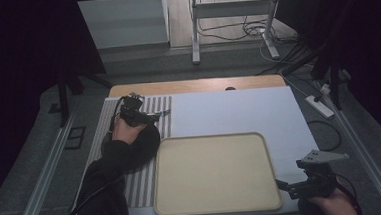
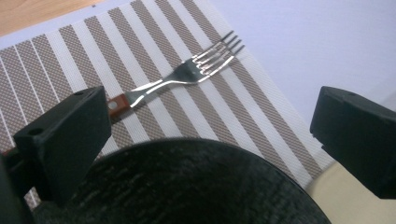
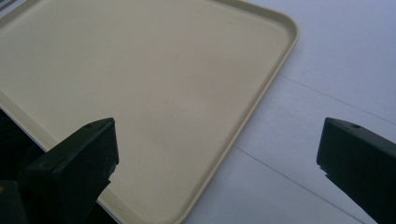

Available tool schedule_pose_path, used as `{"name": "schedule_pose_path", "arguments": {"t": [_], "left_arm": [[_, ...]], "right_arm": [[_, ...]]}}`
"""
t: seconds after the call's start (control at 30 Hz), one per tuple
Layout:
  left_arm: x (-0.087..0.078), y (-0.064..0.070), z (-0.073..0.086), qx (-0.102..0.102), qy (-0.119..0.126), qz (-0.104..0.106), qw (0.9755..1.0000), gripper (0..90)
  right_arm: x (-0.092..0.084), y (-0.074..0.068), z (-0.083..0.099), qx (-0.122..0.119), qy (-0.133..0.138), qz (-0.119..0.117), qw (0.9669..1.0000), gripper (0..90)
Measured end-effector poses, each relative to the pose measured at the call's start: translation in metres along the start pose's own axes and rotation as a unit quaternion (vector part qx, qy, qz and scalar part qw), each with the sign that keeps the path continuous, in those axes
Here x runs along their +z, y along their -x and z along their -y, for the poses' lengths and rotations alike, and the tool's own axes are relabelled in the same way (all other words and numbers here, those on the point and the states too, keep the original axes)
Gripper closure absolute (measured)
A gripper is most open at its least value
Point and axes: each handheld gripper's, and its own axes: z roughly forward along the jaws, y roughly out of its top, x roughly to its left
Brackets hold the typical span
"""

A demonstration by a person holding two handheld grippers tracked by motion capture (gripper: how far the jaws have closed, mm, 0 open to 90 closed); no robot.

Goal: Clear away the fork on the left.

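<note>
My left gripper (image 1: 160, 114) (image 2: 211, 114) hovers open over a brown-and-white striped placemat (image 2: 70, 51) at the table's left. Beyond its jaws lies a metal fork (image 2: 187, 77) with a reddish wooden handle, tines pointing away. The handle end passes behind the left jaw. A black round plate (image 2: 187, 186) (image 1: 145, 143) sits just beneath the gripper. A beige empty tray (image 1: 215, 173) (image 3: 140, 84) lies at the front middle. My right gripper (image 1: 285, 188) (image 3: 219, 135) stands open at the tray's near right corner, nothing between its jaws.
The white table cover (image 1: 238, 109) stretches behind and to the right of the tray. A strip of bare wood (image 1: 192, 86) runs along the far edge. Past the table are a metal stand (image 1: 194, 32), cables and a power strip (image 1: 319, 105) on the floor.
</note>
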Motion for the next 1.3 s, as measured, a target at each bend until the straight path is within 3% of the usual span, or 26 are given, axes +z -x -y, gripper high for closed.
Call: {"name": "schedule_pose_path", "arguments": {"t": [0.13,0.33,0.37,0.4,0.43,0.5,0.6,0.67,0.9,1.07,1.3], "left_arm": [[0.009,-0.003,-0.007,0.007,-0.009,-0.003,0.9999,0.6],[0.016,-0.005,-0.012,0.013,-0.013,-0.001,0.9998,15.0],[0.017,-0.005,-0.012,0.014,-0.014,-0.002,0.9998,27.1],[0.019,-0.005,-0.013,0.014,-0.015,-0.001,0.9998,27.1],[0.021,-0.005,-0.013,0.017,-0.019,-0.003,0.9997,35.2],[0.026,-0.005,-0.013,0.019,-0.029,-0.004,0.9994,59.2],[0.032,-0.006,-0.013,0.019,-0.041,0.003,0.999,79.7],[0.037,-0.005,-0.012,0.022,-0.048,-0.005,0.9986,88.9],[0.053,-0.008,-0.008,0.02,-0.065,-0.016,0.9976,89.1],[0.055,-0.013,-0.008,0.009,-0.053,-0.015,0.9984,89.1],[0.063,-0.019,-0.016,0.003,-0.042,-0.03,0.9986,89.1]], "right_arm": [[0.0,0.0,0.0,-0.001,0.001,-0.004,1.0,0.0],[0.0,0.0,0.0,-0.003,0.001,-0.005,1.0,0.0],[-0.001,0.0,0.0,-0.003,0.002,-0.006,1.0,0.0],[-0.001,0.0,0.0,-0.003,0.002,-0.006,1.0,0.0],[-0.001,0.0,0.0,-0.003,0.002,-0.006,1.0,0.0],[-0.001,0.0,0.0,-0.003,0.002,-0.007,1.0,0.0],[-0.001,0.0,0.0,-0.005,0.002,-0.007,1.0,0.0],[-0.001,0.0,0.001,-0.006,0.003,-0.008,0.9999,0.0],[-0.001,0.0,0.001,-0.007,0.004,-0.008,0.9999,0.0],[-0.001,-0.001,0.001,-0.008,0.004,-0.009,0.9999,0.0],[-0.001,-0.001,0.001,-0.009,0.004,-0.01,0.9999,0.0]]}}
